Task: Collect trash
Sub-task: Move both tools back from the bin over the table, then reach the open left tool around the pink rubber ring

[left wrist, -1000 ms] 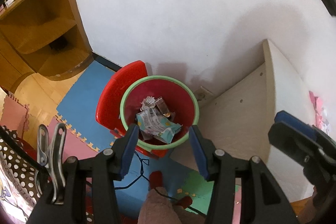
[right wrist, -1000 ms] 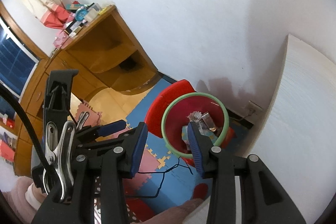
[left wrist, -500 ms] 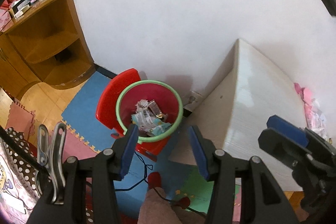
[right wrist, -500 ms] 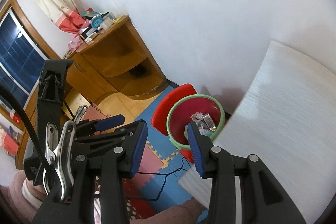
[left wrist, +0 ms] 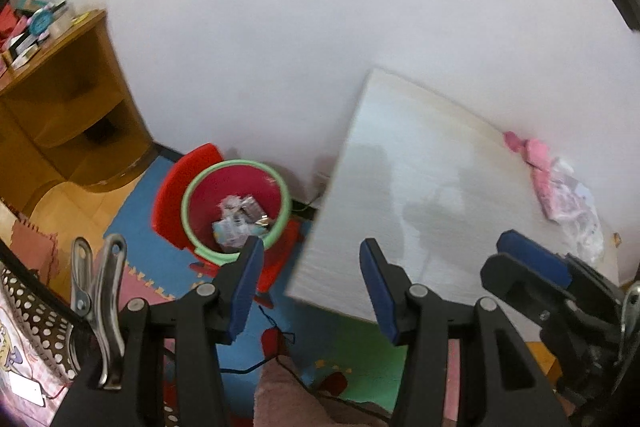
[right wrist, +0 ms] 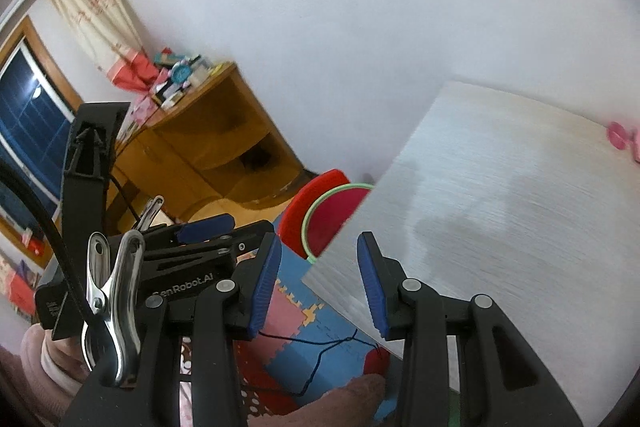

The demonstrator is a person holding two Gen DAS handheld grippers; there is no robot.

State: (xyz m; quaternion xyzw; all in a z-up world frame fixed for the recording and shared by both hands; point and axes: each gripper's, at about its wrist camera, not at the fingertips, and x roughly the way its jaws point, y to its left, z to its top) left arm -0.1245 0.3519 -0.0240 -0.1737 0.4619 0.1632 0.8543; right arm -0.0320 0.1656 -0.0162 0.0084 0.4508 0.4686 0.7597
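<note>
A red bin with a green rim (left wrist: 236,205) stands on the floor beside the white table (left wrist: 440,195); wrappers and crumpled paper (left wrist: 240,221) lie inside it. My left gripper (left wrist: 310,283) hangs open and empty above the floor, between bin and table corner. The right gripper (left wrist: 532,259) shows at the lower right of that view. In the right wrist view my right gripper (right wrist: 318,283) is open and empty over the table's near corner (right wrist: 500,207), and the bin (right wrist: 336,215) is half hidden behind the table edge. Pink and clear wrappers (left wrist: 560,183) lie at the table's far side by the wall.
A wooden corner shelf (left wrist: 60,123) with clutter on top stands left of the bin. Coloured foam mats (left wrist: 160,267) cover the floor, with a dark cable (right wrist: 320,351) trailing across them. A curtained window (right wrist: 28,131) is at far left. White wall behind.
Both grippers have pulled back and risen away from the bin; it now looks smaller and farther. The white tabletop has come into view, filling the right side of both views.
</note>
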